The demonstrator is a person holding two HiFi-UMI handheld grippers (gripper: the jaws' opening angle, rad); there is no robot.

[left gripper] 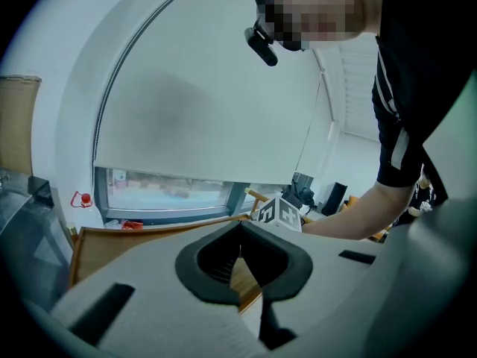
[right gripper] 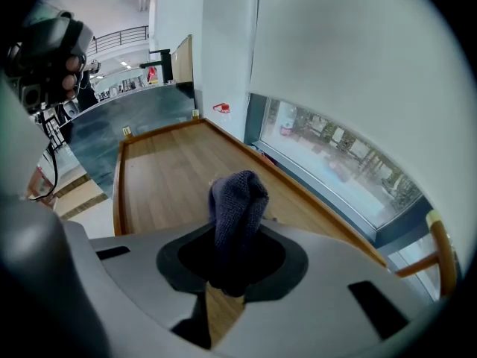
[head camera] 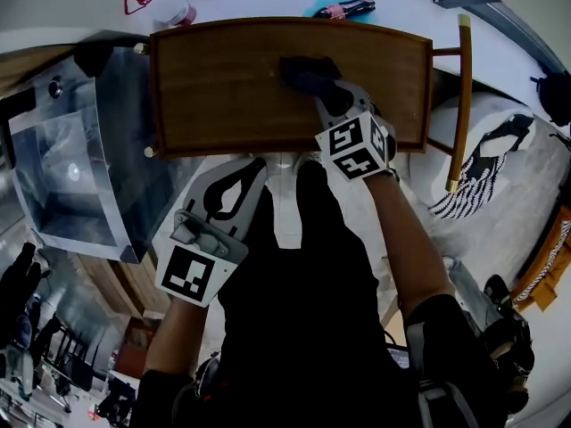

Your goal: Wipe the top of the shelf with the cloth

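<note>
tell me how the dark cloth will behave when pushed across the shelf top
Likely floppy: the cloth bunches into a soft knitted fold in the right tongs. Probably light, held by one pinch. It should slide rather than roll on the smooth wooden shelf top.

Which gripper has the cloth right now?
The right gripper, shut on the dark knitted cloth over the wooden shelf top; the left gripper is empty.

Dark bunched cloth (head camera: 308, 69) on wooden shelf top (head camera: 223, 87)
</note>
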